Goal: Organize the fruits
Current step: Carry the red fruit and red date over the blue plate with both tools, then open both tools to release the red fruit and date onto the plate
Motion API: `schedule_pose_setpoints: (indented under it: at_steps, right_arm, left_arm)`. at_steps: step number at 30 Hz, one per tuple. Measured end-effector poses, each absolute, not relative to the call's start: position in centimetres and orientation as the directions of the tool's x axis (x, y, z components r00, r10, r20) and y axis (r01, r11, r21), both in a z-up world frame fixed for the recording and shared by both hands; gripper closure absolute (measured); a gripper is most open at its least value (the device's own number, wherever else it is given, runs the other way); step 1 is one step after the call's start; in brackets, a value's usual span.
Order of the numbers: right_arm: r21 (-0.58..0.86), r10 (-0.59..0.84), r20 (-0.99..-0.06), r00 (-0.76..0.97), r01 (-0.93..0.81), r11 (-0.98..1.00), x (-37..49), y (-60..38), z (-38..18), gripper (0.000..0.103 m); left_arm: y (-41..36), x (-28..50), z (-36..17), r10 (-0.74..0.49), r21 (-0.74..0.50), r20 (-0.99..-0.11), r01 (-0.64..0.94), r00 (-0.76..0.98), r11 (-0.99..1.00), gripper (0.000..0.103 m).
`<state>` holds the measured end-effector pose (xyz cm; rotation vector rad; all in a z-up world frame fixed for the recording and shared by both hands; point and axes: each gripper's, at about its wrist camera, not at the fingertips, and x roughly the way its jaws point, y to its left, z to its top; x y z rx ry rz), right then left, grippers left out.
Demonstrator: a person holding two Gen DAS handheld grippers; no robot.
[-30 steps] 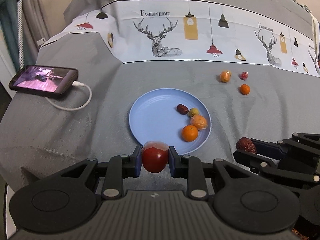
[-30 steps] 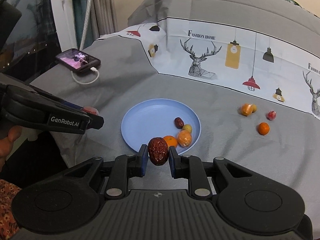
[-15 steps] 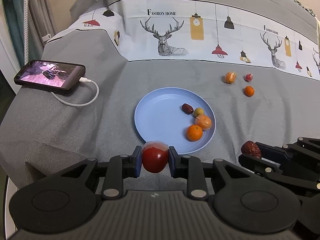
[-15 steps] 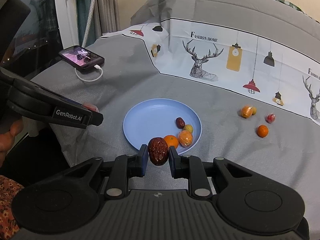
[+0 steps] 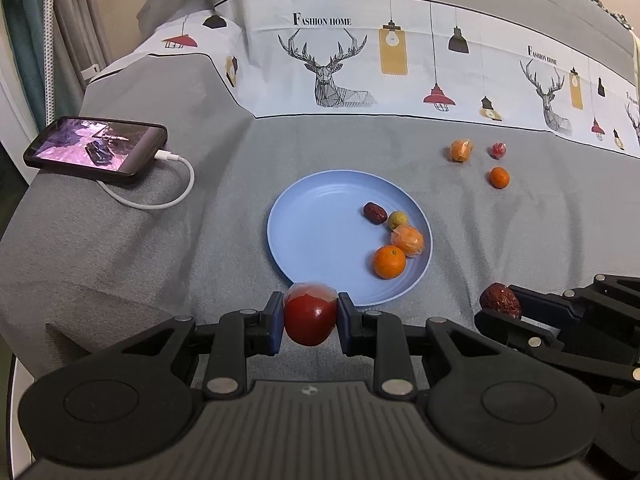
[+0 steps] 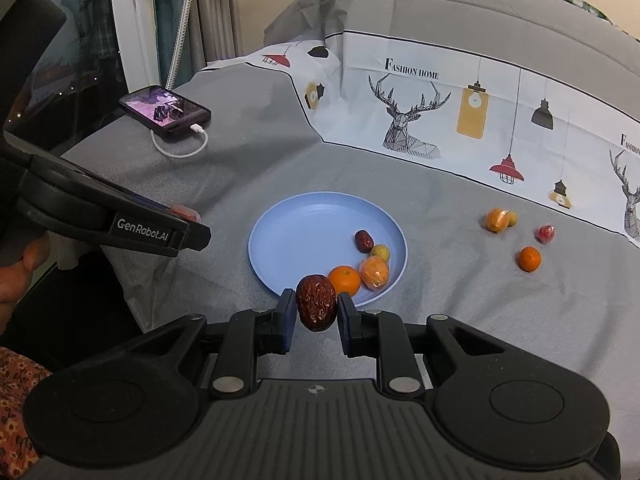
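A blue plate (image 5: 320, 232) (image 6: 296, 236) lies on the grey bed cover. It holds a red date (image 5: 375, 213), a small yellow-green fruit (image 5: 397, 219), a wrapped orange (image 5: 408, 240) and a bare orange (image 5: 389, 261). My left gripper (image 5: 310, 316) is shut on a wrapped red fruit (image 5: 310, 312), held just short of the plate's near rim. My right gripper (image 6: 316, 312) is shut on a wrinkled red date (image 6: 316, 302), also at the near rim; it shows at the right of the left wrist view (image 5: 500, 300).
Loose fruits lie right of the plate: a wrapped orange (image 5: 460, 150), a small wrapped red fruit (image 5: 498, 150) and an orange (image 5: 499, 177). A phone (image 5: 96, 148) with a white cable (image 5: 168, 196) lies at the left, near the bed edge. A printed sheet (image 5: 400, 60) lies behind.
Both grippers keep their fruits. The view has shifted slightly, so the plate sits a little further right and higher in the left wrist view.
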<state>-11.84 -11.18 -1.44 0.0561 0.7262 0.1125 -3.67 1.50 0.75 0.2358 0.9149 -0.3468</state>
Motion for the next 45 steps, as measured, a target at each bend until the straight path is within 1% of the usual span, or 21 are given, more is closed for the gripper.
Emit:
schedule_pose_setpoints:
  at_steps: [20,31,45]
  right_arm:
    - [0.110,0.127,-0.692,0.711,-0.069,0.991,-10.3,-11.4,-2.7,0.080]
    - [0.111,0.113,-0.700,0.705,-0.049,0.993,-6.0,-11.8,-4.0,0.080]
    - [0.130,0.121,-0.747,0.654,-0.036,0.991,-0.3,-12.5,-7.1,0.080]
  left_arm:
    - [1.0,-2.1,-0.6,-0.182,0.046,-0.829,0.388,0.530,0.921,0.073]
    - [-0.6,2.0,-1.1,-0.176,0.061,-0.821,0.390,0.543,0.919,0.073]
    - [-2.7,7.9,-4.8,-0.144,0.081,-0.858,0.406,0.494,0.910,0.073]
